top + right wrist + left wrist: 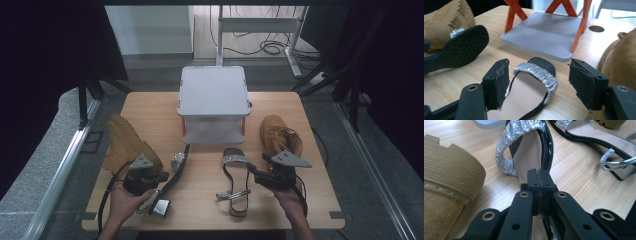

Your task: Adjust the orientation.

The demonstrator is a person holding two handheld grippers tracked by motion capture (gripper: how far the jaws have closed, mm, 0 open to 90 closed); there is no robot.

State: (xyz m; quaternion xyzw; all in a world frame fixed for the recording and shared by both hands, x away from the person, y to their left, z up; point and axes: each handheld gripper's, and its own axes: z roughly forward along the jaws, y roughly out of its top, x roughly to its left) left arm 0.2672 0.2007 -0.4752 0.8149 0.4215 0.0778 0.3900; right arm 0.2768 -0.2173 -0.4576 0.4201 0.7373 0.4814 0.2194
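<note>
Two black sandals with silver straps lie on the wooden table [205, 210]. The left sandal [176, 170] stands tilted on its edge. My left gripper [162, 181] is shut on the rim of its sole, and the left gripper view shows the jaws [540, 176] pinched together on that black rim below the beige insole [529, 152]. The other sandal [235, 187] lies flat at the centre. My right gripper [252, 170] is open beside it, and in the right gripper view its pads [537, 75] stand wide on either side of that sandal's toe [524, 92] without touching it.
A grey two-tier shoe rack [214, 90] with orange legs stands at the back centre. One tan boot [125, 142] lies on its side at the left. A second tan boot [280, 135] stands upright at the right, close to my right gripper.
</note>
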